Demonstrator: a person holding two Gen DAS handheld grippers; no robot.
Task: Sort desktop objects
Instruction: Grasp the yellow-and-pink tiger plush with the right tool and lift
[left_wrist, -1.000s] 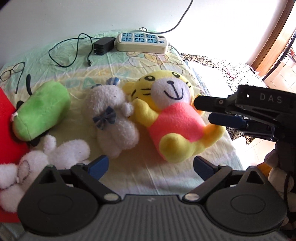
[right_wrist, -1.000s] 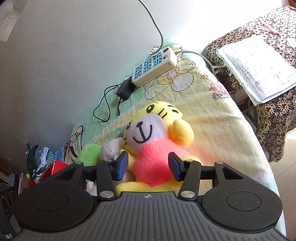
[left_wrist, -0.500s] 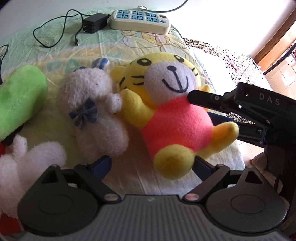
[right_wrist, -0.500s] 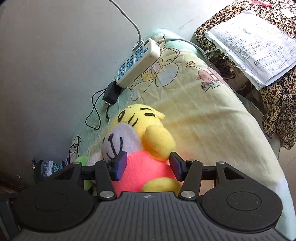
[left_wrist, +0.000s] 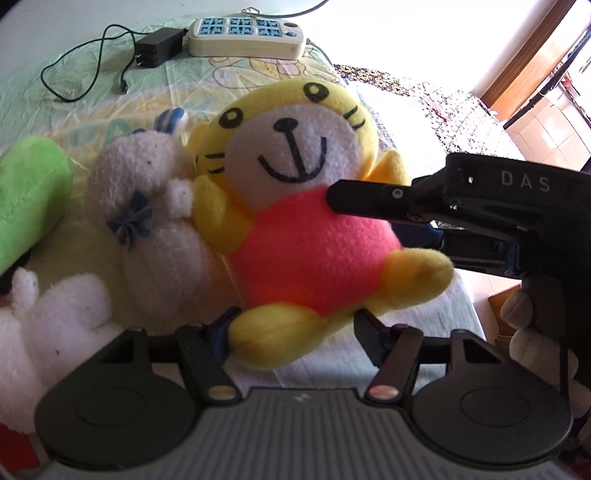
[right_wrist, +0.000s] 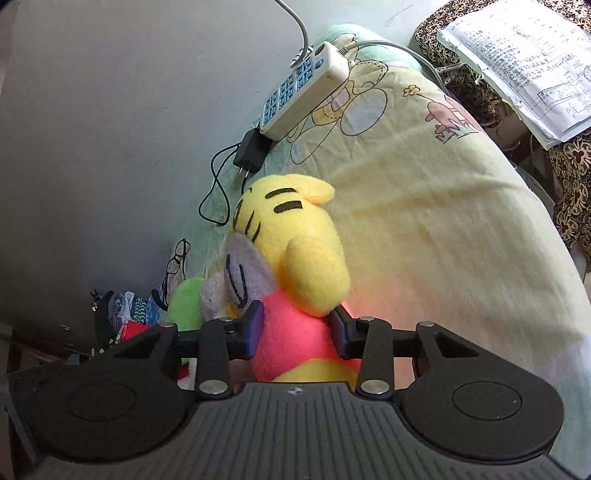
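Note:
A yellow tiger plush in a pink shirt (left_wrist: 310, 251) is tilted up off the bed sheet. My right gripper (right_wrist: 297, 330) is shut on its pink body (right_wrist: 291, 343); it shows from the side in the left wrist view (left_wrist: 369, 206). My left gripper (left_wrist: 291, 328) is open, its jaws on either side of the tiger's lower yellow leg (left_wrist: 280, 339). A white bear with a blue bow (left_wrist: 147, 229), a green plush (left_wrist: 29, 195) and a white fluffy plush (left_wrist: 48, 332) lie to the left.
A white power strip (left_wrist: 245, 37) and a black adapter with cable (left_wrist: 159, 53) lie at the back of the bed. Glasses (right_wrist: 177, 258) lie by the wall. A papers-covered side table (right_wrist: 517, 62) stands right of the bed. A red item (left_wrist: 14, 443) is at the lower left.
The tiger has been lifted and pulled toward the left gripper, its leg now between the left jaws. The right gripper has closed tighter on the pink body and tipped the plush.

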